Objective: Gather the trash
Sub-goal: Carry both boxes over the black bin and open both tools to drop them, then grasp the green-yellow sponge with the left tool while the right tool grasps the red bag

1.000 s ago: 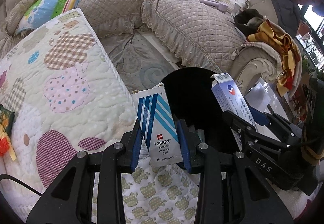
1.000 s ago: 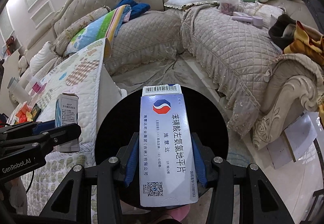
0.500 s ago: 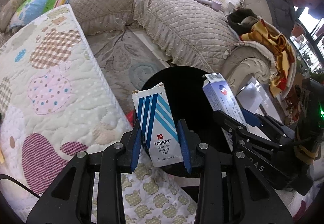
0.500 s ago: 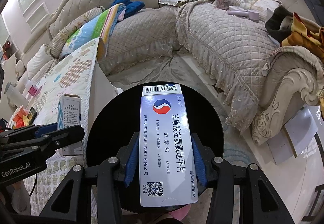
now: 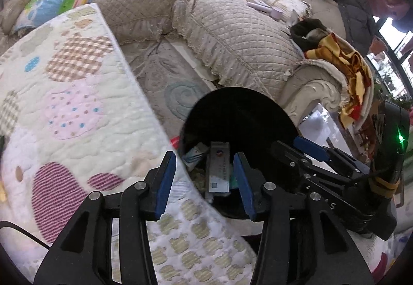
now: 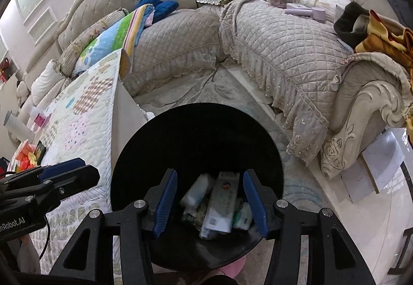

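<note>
Boxes lie at the bottom of the black bin [image 6: 196, 145], straight below both tools. The right tool [image 6: 210, 203] hangs over the bin mouth with its jaws opening and nothing between the blue pads; the long white medicine box [image 6: 219, 207] sits well beneath it, its long axis running away from the camera along the line of the fingers, barcode end farthest. A smaller box [image 6: 197, 192] leans beside it on the left, tilted. The left tool [image 5: 204, 181] is also opening and empty, poised at the bin's edge just over the quilted table cover [image 5: 77, 109]; from there the long box [image 5: 219, 171] shows lengthwise between its pads, far below. Both hands stand about equally near, so any remaining trash, I judge, lies elsewhere.
</note>
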`<act>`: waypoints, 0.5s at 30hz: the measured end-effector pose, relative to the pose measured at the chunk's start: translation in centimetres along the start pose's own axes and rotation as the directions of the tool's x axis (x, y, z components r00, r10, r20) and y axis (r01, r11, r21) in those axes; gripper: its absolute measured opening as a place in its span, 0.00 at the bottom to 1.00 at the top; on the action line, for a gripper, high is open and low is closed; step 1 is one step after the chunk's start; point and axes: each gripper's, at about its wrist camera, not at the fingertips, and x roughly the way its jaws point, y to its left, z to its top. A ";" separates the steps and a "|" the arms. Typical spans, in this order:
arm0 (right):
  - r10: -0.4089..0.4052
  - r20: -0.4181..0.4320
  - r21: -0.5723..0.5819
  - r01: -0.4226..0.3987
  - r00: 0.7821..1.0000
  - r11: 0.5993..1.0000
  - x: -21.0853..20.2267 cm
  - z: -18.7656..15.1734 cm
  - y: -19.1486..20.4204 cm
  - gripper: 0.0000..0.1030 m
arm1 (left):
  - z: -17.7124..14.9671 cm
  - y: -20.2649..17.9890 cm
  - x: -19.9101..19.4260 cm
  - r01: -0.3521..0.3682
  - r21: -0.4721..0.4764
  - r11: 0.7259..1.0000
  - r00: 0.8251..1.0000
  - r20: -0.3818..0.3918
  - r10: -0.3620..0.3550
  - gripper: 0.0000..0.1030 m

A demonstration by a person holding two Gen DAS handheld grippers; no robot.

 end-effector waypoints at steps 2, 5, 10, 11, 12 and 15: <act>0.006 -0.003 -0.006 -0.006 1.000 1.000 0.0 0.0 0.5 0.50 | -0.1 0.4 -0.4 -0.014 -0.005 1.000 1.000 0.007 0.014 0.43; 0.015 -0.004 -0.025 -0.015 1.000 1.000 -0.2 -0.1 1.5 0.50 | -0.5 1.4 -1.2 -0.053 -0.011 0.999 0.998 0.020 0.053 0.43; 0.046 -0.005 -0.065 -0.046 0.999 0.997 -0.4 -0.2 4.1 0.50 | -1.4 3.2 -2.7 -0.099 -0.033 0.995 0.994 0.036 0.100 0.43; 0.051 -0.006 -0.073 -0.051 0.999 0.996 -0.4 -0.1 4.6 0.50 | -1.6 3.6 -3.0 -0.109 -0.039 0.993 0.993 0.039 0.110 0.43; 0.057 -0.008 -0.081 -0.057 0.998 0.995 -0.4 -0.2 5.2 0.50 | -1.8 4.2 -3.4 -0.124 -0.048 0.991 0.991 0.043 0.126 0.43; 0.078 -0.016 -0.104 -0.080 0.997 0.991 -0.2 -0.4 6.9 0.50 | -2.5 5.9 -4.4 -0.156 -0.069 0.985 0.986 0.043 0.159 0.43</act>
